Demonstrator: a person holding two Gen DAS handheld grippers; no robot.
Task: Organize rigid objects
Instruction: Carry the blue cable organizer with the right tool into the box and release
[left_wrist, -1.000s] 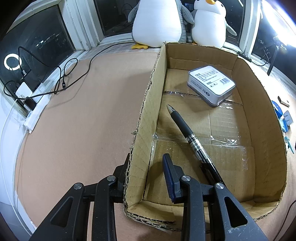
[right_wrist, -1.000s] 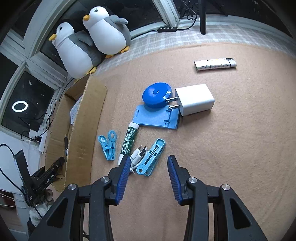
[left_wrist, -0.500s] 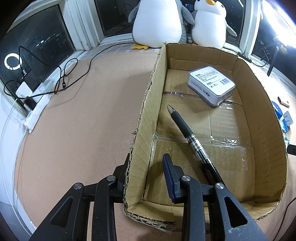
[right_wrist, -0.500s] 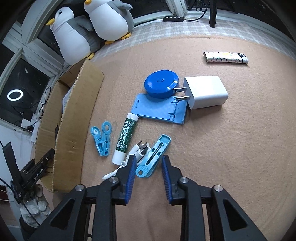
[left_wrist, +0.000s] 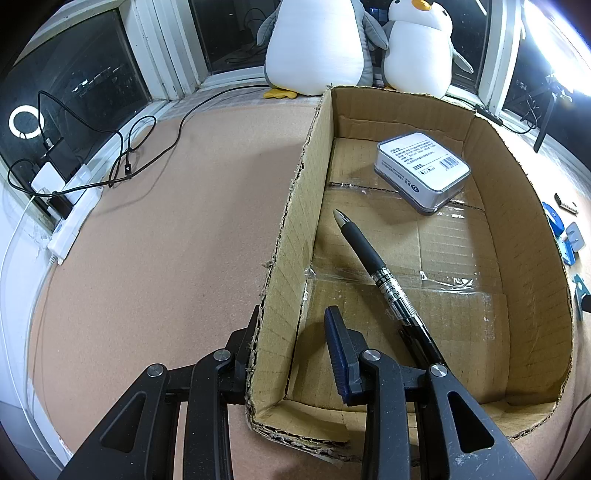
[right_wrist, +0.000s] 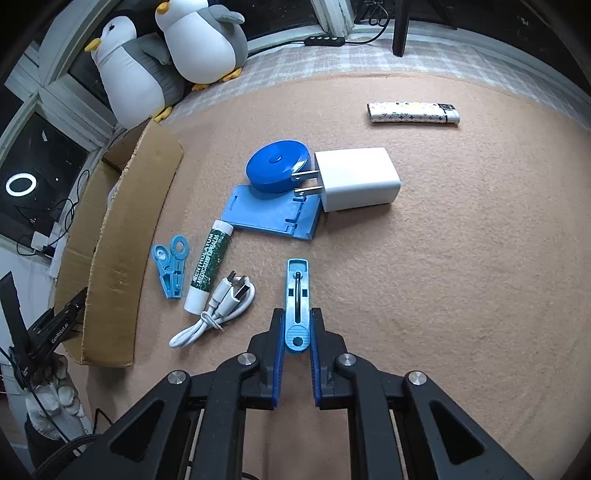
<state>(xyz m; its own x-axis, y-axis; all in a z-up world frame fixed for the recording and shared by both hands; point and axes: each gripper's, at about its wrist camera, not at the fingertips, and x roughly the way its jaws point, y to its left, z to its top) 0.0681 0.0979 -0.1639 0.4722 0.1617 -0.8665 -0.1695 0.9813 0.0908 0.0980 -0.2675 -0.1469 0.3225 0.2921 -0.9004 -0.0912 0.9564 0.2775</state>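
The right gripper (right_wrist: 297, 334) has its jaws drawn in tight on the round end of a blue clip (right_wrist: 297, 301), which juts straight forward from between the blue pads. Whether the clip is lifted off the tan felt surface (right_wrist: 443, 277) or lies on it is hard to tell from this angle. Just to the left of the jaws sits a coiled white USB cable (right_wrist: 221, 306), then a green lip balm tube (right_wrist: 209, 266), and further left a smaller pair of blue clips (right_wrist: 170, 268). Ahead of the jaws lies a flat blue stand (right_wrist: 271, 214) with a round blue case (right_wrist: 277, 170) on its far edge and a white plug charger (right_wrist: 356, 178) touching it on the right. Far ahead and right lies a patterned lighter (right_wrist: 413, 112).

The left gripper (left_wrist: 291, 332) stands with its jaws apart, straddling the left wall of the cardboard box (left_wrist: 291, 236): one finger outside, one inside, with a clear gap between the inner pad and the wall. Inside the box, just right of the inner finger, a black pen (left_wrist: 380, 273) lies slanting forward-left. Further ahead and right sits a silver tin (left_wrist: 421, 171). Two plush penguins (left_wrist: 317, 44) sit beyond the box
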